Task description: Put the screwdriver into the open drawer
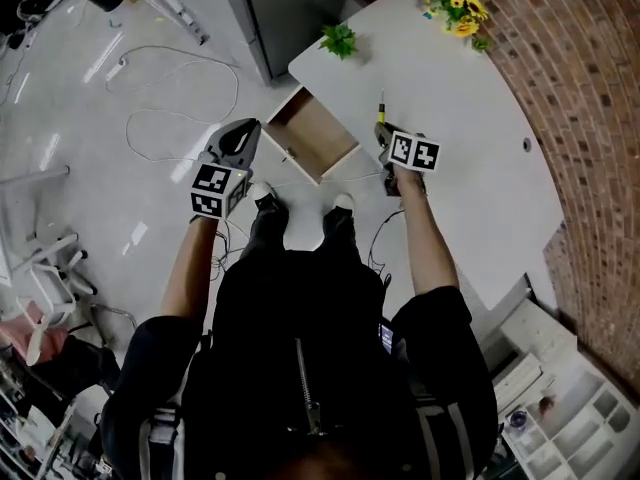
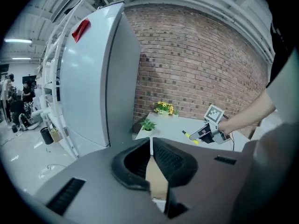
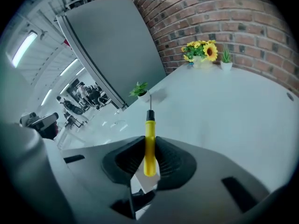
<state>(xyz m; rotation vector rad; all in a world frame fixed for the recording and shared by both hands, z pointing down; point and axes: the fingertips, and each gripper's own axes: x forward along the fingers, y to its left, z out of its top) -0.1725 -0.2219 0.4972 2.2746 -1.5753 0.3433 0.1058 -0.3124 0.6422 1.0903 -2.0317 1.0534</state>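
A yellow-handled screwdriver [image 3: 149, 141] is clamped upright between the pads of my right gripper [image 3: 149, 158], its thin metal shaft pointing away over the white table [image 3: 224, 111]. From the head view the screwdriver [image 1: 381, 108] and right gripper [image 1: 383, 133] are above the table's near edge, just right of the open wooden drawer [image 1: 310, 133]. My left gripper [image 1: 243, 135] hangs left of the drawer over the floor, its jaws together with nothing in them. In the left gripper view the left gripper [image 2: 151, 147] points toward the drawer [image 2: 157, 181], with the right gripper [image 2: 208, 131] beyond.
A small green plant [image 1: 339, 40] and a sunflower pot [image 1: 455, 3] stand at the table's far edge. A tall grey cabinet [image 1: 290, 8] is behind the drawer. Cables [image 1: 180, 98] lie on the floor at left. A brick wall [image 1: 590, 118] runs along the right.
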